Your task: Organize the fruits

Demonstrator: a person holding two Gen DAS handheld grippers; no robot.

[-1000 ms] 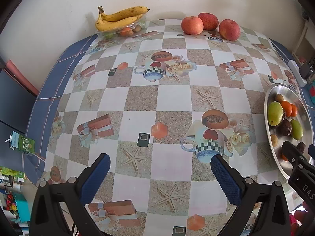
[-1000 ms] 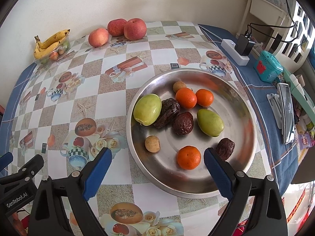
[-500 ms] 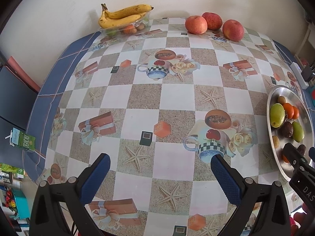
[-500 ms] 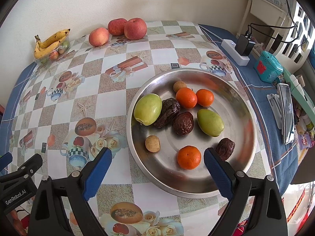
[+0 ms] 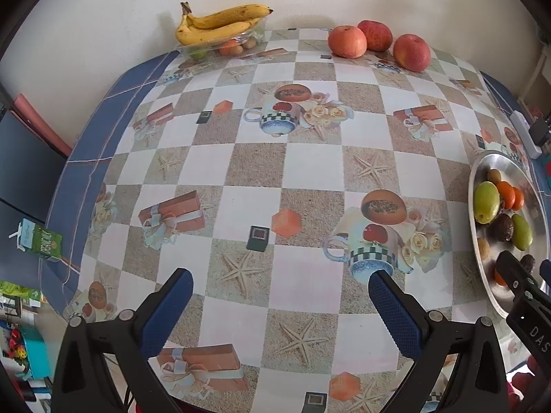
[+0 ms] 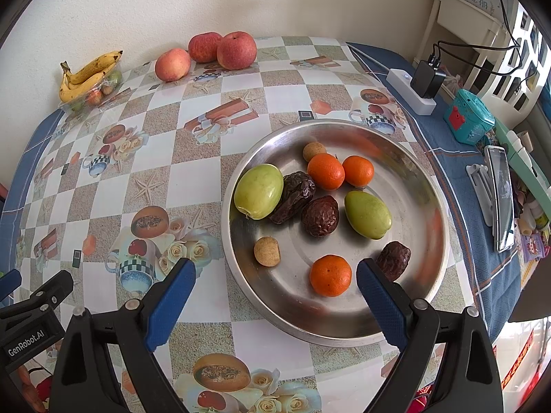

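While both grippers hang above the desk (image 5: 310, 158) with nothing between their blue pads, the fruit lies spread along it. At far left, bananas (image 6: 87, 75) rest on a clear tray (image 5: 220, 46) of small fruit; three apples (image 6: 237, 50) sit near the wall. The left gripper (image 5: 275, 292), jaws spread wide, is over bare patterned cloth. The right gripper (image 6: 275, 275), jaws likewise spread, is above the near rim of the steel plate (image 6: 427, 206) holding green fruits (image 6: 259, 191), oranges (image 6: 330, 275), dates (image 6: 320, 216) and small tan fruits (image 6: 267, 251).
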